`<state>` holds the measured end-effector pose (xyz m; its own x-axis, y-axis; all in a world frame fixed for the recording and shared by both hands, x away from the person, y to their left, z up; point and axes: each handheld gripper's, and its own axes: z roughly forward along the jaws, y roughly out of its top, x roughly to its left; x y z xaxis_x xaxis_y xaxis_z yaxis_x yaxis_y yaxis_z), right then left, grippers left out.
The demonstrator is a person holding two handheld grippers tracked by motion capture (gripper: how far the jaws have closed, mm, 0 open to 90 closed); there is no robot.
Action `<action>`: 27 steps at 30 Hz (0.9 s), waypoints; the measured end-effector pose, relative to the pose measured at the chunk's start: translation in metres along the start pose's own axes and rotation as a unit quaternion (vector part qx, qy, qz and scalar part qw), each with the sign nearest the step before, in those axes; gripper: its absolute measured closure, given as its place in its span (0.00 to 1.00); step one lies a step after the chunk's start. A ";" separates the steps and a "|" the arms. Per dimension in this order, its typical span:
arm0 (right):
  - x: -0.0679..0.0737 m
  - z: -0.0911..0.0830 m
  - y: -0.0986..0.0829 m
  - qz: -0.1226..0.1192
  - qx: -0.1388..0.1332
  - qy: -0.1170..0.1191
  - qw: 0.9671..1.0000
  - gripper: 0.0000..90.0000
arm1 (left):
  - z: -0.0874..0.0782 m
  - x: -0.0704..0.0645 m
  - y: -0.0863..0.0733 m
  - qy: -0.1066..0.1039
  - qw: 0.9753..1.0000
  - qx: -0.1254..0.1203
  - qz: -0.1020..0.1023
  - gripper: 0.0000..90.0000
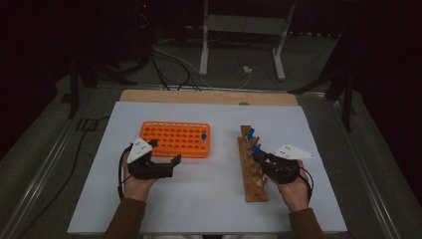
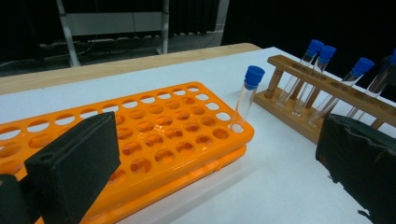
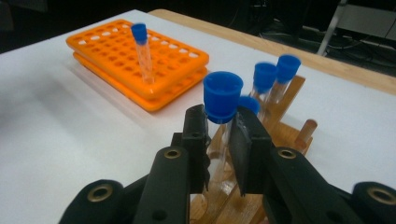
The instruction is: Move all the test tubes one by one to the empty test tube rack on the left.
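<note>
Plastic rack (image 1: 175, 139) left on table (image 1: 209, 199), wooden rack (image 1: 251, 169) right; one tube (image 1: 203, 136) in plastic rack's right end.

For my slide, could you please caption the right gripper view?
Right claw grips a blue-capped tube over the wooden rack; orange rack beyond.

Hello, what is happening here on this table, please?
A person is working with test tubes and two racks. The right gripper is shut on a blue-capped tube at the wooden rack. One tube already stands in a corner hole of the orange rack. The left gripper waits open beside that rack.
</note>
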<state>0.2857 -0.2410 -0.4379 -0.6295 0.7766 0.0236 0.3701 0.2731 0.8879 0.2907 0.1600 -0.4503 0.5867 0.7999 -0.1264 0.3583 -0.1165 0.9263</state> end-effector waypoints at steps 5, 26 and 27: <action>0.000 -0.006 0.009 0.000 -0.009 0.003 1.000 0.85 | 0.002 -0.008 0.004 -0.008 1.000 0.000 0.009 0.01; 0.012 -0.010 0.040 -0.020 -0.026 0.024 0.999 0.85 | 0.016 -0.030 0.018 -0.033 0.999 -0.005 0.033 0.01; 0.013 -0.009 0.041 -0.020 -0.025 0.027 0.999 0.85 | 0.017 -0.031 0.019 -0.035 0.999 -0.004 0.033 0.01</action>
<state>0.2865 -0.2251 -0.3974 -0.6793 0.7338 0.0103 0.3102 0.2744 0.9102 0.2920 0.1232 -0.4351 0.6582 0.7477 -0.0881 0.3107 -0.1632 0.9364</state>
